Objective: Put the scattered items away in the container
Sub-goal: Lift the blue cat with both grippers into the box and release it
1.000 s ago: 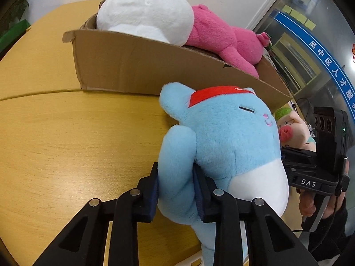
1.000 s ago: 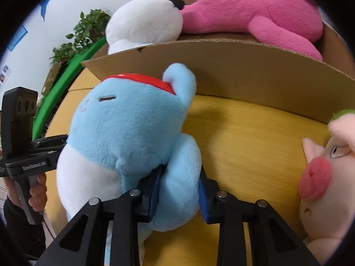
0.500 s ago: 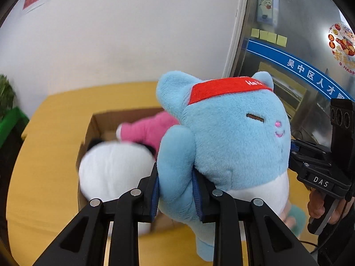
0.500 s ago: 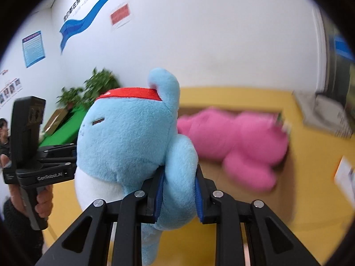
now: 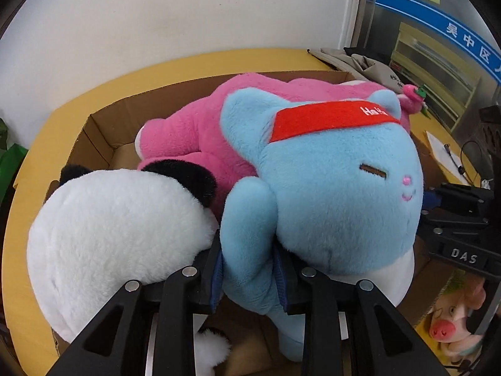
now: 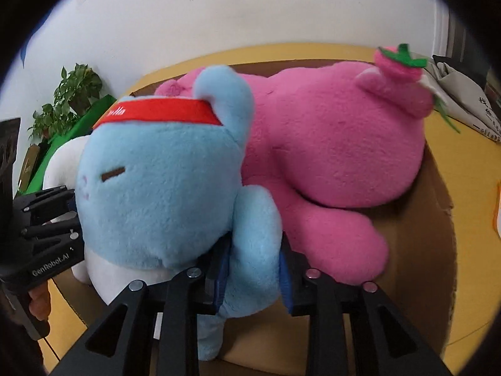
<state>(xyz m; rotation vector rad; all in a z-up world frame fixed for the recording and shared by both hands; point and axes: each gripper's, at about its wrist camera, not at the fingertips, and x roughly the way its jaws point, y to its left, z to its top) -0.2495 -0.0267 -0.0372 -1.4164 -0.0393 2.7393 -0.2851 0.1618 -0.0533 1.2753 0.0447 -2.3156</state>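
Note:
A blue plush toy (image 5: 328, 188) with a red headband hangs over the open cardboard box (image 5: 103, 128), held by an arm on each side. My left gripper (image 5: 247, 275) grips one blue arm, its pads still on the plush as the jaws begin opening. My right gripper (image 6: 253, 279) holds the other arm of the blue plush toy (image 6: 156, 172); its jaws are opening, the arm still filling the gap. A pink plush (image 5: 194, 131) and a white panda plush (image 5: 119, 235) lie in the box beneath. The box floor is mostly hidden.
A pink pig plush (image 5: 451, 322) lies on the yellow table outside the box's right wall. Papers and a pen (image 5: 444, 153) sit further right, and a grey bag (image 6: 460, 94) lies behind the box. A potted plant (image 6: 69, 100) stands beyond the table's left end.
Both grippers lifted the blue plush from the table in front of the box and carried it over the box, down onto the pink and white plushes. The right pads now stand slightly wider.

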